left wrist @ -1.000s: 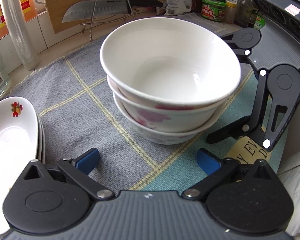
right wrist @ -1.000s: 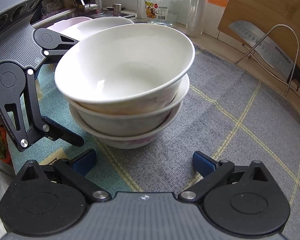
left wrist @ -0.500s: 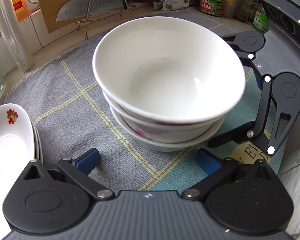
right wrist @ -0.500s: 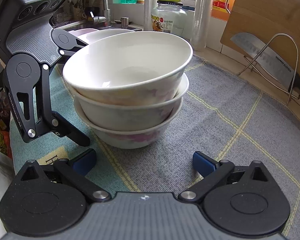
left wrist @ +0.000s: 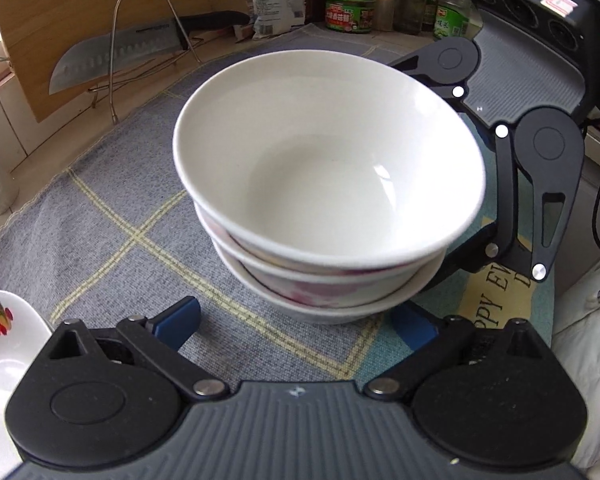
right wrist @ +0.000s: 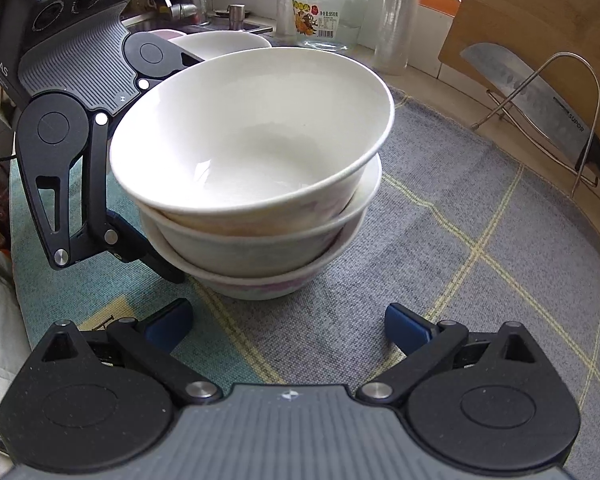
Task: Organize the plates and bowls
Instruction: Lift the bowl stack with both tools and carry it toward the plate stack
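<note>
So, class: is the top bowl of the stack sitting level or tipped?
Tipped. The top bowl leans in the stack, its rim higher on one side and not parallel to the rims below.

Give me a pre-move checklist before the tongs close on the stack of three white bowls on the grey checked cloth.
1. Stack of three white ceramic bowls nested: not ok, top bowl sits tilted.
2. Left tongs around the stack's base: ok, jaws closing, blue pads not yet touching.
3. Right tongs open: ok, nothing between the pads.
4. Grey checked cloth lies flat under the stack: ok.
5. White flower-print plate clear of the stack: ok, apart at the left edge.
6. Steel kitchen knife out of the way: ok, on its wire rack behind.
</note>
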A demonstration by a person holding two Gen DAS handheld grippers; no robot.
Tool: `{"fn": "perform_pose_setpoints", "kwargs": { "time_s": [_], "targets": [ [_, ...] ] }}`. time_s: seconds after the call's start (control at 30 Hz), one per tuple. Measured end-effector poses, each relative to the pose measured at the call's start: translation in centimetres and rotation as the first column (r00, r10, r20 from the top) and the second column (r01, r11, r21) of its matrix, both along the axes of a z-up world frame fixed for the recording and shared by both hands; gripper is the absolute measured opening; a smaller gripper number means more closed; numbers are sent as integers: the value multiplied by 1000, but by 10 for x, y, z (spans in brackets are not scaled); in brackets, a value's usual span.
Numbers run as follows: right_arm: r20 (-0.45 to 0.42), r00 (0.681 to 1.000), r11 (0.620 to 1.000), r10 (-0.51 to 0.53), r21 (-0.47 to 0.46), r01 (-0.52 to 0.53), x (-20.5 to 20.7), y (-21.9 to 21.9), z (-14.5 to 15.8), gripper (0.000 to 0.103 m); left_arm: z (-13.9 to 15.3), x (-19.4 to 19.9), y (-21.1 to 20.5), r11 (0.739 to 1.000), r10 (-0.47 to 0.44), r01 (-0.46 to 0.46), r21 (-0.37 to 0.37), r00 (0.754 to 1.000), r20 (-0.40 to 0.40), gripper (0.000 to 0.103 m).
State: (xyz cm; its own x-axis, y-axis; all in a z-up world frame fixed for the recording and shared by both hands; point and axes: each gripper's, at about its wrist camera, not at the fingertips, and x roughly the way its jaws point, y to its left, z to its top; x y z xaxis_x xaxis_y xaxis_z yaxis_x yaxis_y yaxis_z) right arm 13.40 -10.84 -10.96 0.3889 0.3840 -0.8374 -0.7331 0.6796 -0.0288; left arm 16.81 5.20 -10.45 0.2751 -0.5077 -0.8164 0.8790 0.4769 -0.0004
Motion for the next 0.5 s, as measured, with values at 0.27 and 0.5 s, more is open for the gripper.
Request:
{"fn": "perform_pose_setpoints", "kwargs": {
  "time_s": [0.27, 0.5],
  "targets": [
    [36, 991, 991, 132, -35, -131, 8, 15, 17, 100, 5, 0, -4, 996, -87, 87, 15, 996, 11, 89],
    [-12, 968, 968, 249, -34, -249, 17, 19, 20, 86, 11, -5, -10, 982, -182, 180, 50, 982, 49, 78]
  ]
}}
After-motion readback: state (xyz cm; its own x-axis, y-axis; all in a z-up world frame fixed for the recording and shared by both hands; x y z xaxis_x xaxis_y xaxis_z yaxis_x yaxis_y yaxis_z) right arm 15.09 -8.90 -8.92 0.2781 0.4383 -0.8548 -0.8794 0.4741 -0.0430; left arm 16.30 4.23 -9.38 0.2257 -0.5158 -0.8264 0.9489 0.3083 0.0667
